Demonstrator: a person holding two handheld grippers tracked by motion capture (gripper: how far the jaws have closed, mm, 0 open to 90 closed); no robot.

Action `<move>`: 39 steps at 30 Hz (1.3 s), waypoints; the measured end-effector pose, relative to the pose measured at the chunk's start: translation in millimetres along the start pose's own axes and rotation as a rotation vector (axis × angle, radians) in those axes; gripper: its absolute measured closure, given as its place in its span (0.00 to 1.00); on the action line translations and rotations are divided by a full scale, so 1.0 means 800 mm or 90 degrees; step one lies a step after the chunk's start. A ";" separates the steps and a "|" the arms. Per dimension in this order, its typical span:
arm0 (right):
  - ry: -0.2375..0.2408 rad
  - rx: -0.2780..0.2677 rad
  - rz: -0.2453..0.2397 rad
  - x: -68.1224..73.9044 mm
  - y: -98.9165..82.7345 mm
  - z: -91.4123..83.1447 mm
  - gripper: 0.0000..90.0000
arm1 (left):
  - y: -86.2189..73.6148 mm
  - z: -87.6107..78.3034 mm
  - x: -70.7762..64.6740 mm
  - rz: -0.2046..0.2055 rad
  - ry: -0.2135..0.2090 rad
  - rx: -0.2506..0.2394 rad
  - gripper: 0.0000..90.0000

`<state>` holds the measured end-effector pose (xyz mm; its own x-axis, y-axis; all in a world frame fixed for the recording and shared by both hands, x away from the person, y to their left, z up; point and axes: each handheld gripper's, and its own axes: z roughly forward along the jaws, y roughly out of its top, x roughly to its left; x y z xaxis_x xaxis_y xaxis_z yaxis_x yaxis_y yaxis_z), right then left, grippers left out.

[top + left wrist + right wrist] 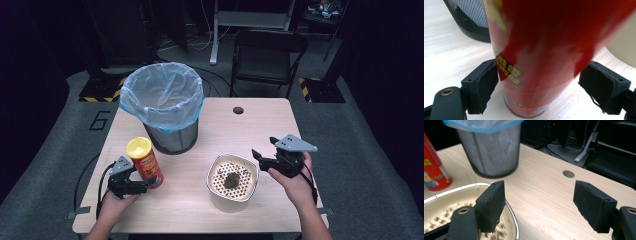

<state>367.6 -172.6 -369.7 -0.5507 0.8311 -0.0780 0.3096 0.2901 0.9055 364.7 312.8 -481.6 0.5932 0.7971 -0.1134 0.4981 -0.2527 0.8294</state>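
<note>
While the table (280,130) carries everything, the bin (165,107) with its blue liner stands at the far left, the pot (232,182) with dark scraps on its perforated insert sits near the front edge, and the red can (145,162) stands upright between them, off to the left. The left gripper (142,186) has its jaws either side of the can low down; the left pad (486,86) touches the wall, the right one looks a hair off, so I cannot tell if it is clenched. The right gripper (265,150) hangs released at the pot's right rim, nothing between its jaws.

By my reading, the step in hand is taking hold: can first, pot next. The next move calls for a firm squeeze, then a lift toward the bin.

From the left gripper view comes the pad contact, hidden from above. From the right gripper view comes the left jaw over the pot's rim (510,215).
</note>
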 end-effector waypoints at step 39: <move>-0.106 0.069 0.058 -0.032 -0.137 0.010 0.29 | 0.069 -0.056 -0.032 0.012 -0.012 -0.001 0.26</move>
<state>354.0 -222.1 -470.3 -0.3840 0.9205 -0.0731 0.4394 0.2518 0.8623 348.9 303.3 -408.2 0.6143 0.7817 -0.1076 0.4859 -0.2673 0.8321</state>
